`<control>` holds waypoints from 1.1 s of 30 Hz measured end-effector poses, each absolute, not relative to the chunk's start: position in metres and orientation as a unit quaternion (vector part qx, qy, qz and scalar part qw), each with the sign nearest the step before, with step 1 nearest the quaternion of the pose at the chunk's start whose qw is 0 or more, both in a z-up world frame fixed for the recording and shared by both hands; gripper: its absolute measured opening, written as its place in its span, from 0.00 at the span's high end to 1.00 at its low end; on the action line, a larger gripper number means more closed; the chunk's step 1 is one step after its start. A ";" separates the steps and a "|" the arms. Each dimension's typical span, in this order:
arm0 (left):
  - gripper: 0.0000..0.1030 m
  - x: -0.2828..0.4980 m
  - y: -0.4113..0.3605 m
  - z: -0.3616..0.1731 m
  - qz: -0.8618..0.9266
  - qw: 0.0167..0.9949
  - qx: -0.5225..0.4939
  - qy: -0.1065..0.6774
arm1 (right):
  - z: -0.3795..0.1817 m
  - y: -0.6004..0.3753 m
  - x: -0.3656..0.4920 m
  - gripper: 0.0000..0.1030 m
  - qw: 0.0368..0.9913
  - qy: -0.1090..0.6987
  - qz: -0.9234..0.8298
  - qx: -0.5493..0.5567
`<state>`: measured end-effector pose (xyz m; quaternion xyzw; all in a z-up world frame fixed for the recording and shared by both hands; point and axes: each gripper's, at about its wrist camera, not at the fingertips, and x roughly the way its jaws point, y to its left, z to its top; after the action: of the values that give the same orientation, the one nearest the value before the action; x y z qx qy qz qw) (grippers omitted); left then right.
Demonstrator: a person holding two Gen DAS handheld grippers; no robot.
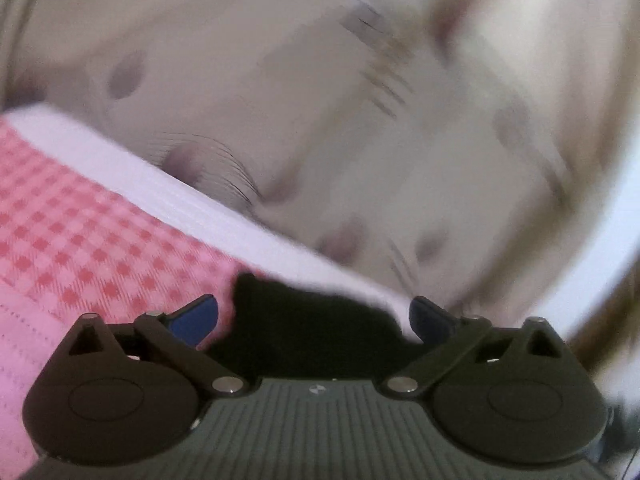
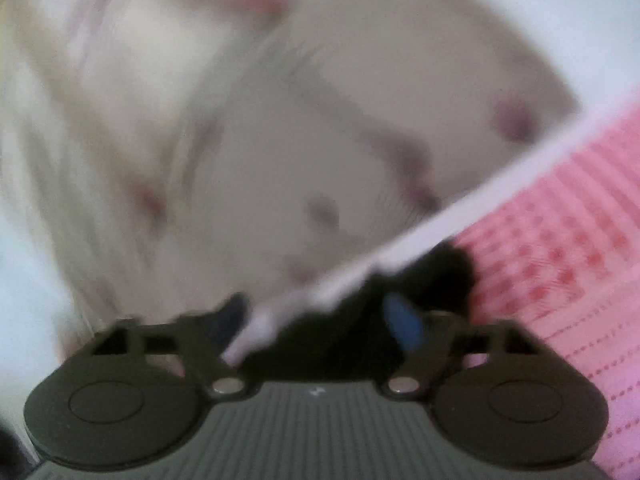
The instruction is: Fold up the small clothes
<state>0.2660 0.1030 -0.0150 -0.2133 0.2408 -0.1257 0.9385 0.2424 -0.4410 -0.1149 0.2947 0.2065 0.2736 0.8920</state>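
Note:
A small pink checked garment (image 1: 80,232) with a white waistband (image 1: 192,200) fills the lower left of the left wrist view. My left gripper (image 1: 314,316) stands with its blue fingertips (image 1: 196,318) apart, and the garment's edge lies between them with dark cloth (image 1: 316,320) behind. In the right wrist view the same pink garment (image 2: 560,240) is at the right, its white band (image 2: 400,248) running diagonally into my right gripper (image 2: 320,320). Its jaws are apart around the band. Both views are blurred.
A cream bedsheet with muted purple dots (image 1: 320,100) lies beneath everything, also seen in the right wrist view (image 2: 280,140). A white strip (image 1: 616,220) borders the far right.

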 end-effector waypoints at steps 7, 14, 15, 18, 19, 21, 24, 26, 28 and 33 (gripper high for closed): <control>0.13 0.242 0.070 -0.063 -0.161 0.936 -0.171 0.260 | -0.123 -0.284 0.276 0.68 0.882 0.317 0.339 0.079; 0.06 0.235 0.059 -0.080 -0.159 0.950 -0.135 0.234 | -0.104 -0.234 0.340 0.70 0.881 0.348 0.321 -0.017; 0.05 0.234 0.056 -0.080 -0.160 0.952 -0.125 0.228 | -0.098 -0.234 0.351 0.71 0.884 0.341 0.320 -0.010; 0.02 0.231 0.062 -0.080 -0.155 0.953 -0.140 0.220 | -0.078 -0.249 0.400 0.71 0.905 0.321 0.274 0.062; 0.02 0.232 0.068 -0.080 -0.152 0.951 -0.157 0.220 | -0.074 -0.263 0.414 0.71 0.905 0.313 0.260 0.126; 0.01 0.235 0.078 -0.083 -0.150 0.944 -0.191 0.224 | -0.072 -0.280 0.423 0.70 0.909 0.289 0.229 0.196; 0.01 0.236 0.083 -0.084 -0.149 0.941 -0.211 0.220 | -0.074 -0.291 0.400 0.70 0.918 0.251 0.216 0.219; 0.01 0.235 0.081 -0.082 -0.148 0.943 -0.202 0.218 | -0.078 -0.294 0.376 0.70 0.917 0.233 0.238 0.217; 0.01 0.234 0.080 -0.080 -0.148 0.944 -0.200 0.215 | -0.083 -0.294 0.349 0.69 0.914 0.228 0.266 0.202; 0.03 0.233 0.075 -0.064 -0.195 0.940 -0.176 0.216 | -0.109 -0.297 0.295 0.69 0.905 0.258 0.300 0.156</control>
<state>0.2332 0.0755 -0.0641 -0.1763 0.2156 -0.1953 0.9403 0.2953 -0.2969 -0.1092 0.1563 0.2584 0.3005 0.9047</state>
